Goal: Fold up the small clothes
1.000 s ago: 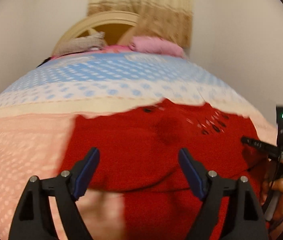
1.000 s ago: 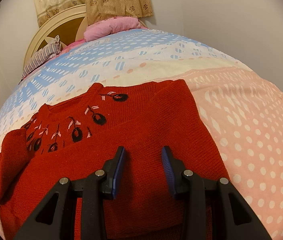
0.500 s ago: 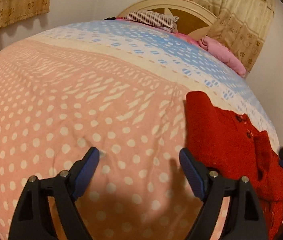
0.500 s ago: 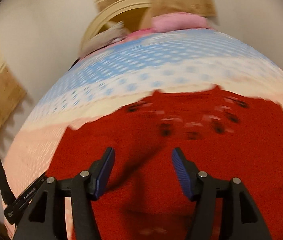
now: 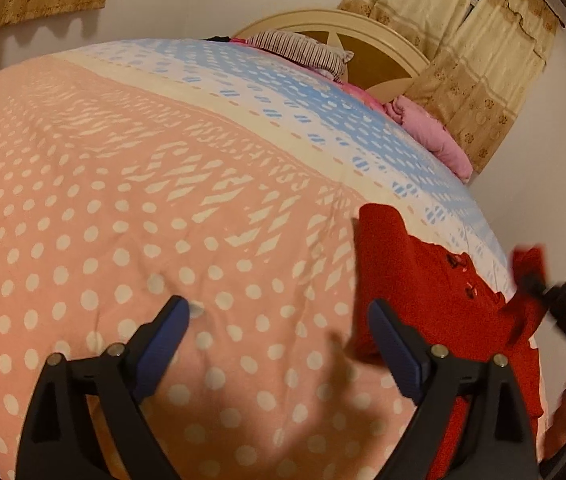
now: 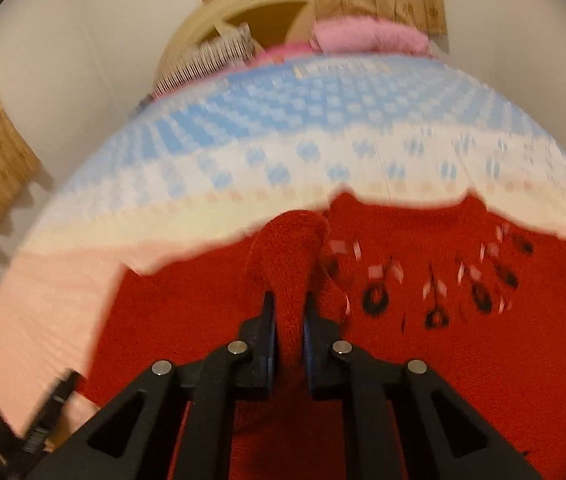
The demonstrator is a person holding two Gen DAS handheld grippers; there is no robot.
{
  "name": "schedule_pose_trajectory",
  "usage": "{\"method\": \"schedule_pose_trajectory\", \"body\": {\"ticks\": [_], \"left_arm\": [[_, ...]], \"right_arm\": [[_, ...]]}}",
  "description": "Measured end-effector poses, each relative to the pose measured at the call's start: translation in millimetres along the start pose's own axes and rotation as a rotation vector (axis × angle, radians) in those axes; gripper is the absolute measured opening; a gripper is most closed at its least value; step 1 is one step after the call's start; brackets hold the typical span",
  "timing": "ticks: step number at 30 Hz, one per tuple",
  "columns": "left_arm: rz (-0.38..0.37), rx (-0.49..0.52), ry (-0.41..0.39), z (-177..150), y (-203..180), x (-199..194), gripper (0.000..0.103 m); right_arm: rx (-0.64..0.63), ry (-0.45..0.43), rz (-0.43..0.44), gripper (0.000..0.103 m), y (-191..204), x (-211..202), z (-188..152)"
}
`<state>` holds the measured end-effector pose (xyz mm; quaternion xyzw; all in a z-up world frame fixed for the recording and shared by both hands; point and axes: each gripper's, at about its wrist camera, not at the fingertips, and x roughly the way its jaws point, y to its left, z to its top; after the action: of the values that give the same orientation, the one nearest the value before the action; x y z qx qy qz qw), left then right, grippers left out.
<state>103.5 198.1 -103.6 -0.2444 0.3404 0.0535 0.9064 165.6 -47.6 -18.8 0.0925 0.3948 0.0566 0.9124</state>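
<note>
Right wrist view is showing the right gripper point(image 6: 288, 312) clenching a sleeve point(image 6: 289, 248) of the red sweater point(image 6: 463, 344), lying near the bed's point(image 5: 83, 208) right edge; the left gripper point(image 5: 279, 340) is hanging released, sweater rightward.

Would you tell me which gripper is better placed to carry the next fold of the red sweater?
Right. The right gripper is shut on a fold of the red sweater, while the left gripper hangs open over bare bedspread beside it.
</note>
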Motion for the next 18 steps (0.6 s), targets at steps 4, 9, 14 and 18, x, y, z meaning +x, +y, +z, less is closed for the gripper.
{"method": "schedule_pose_trajectory", "body": {"ticks": [4,9,14,18], "left_arm": [[0.014,0.012,0.003,-0.4,-3.8,1.2,0.093],[0.018,0.014,0.004,-0.3,-4.0,1.8,0.093],[0.024,0.02,0.005,-0.3,-4.2,2.5,0.093],[0.037,0.031,0.007,-0.2,-5.8,3.7,0.093]], "right_arm": [[0.014,-0.135,0.084,0.01,6.2,-51.0,32.3],[0.033,-0.284,0.12,0.01,-16.4,-107.6,54.8],[0.084,-0.306,0.046,0.01,-79.4,-124.0,42.2],[0.169,-0.217,-0.052,0.01,-143.1,-95.5,2.3]]}}
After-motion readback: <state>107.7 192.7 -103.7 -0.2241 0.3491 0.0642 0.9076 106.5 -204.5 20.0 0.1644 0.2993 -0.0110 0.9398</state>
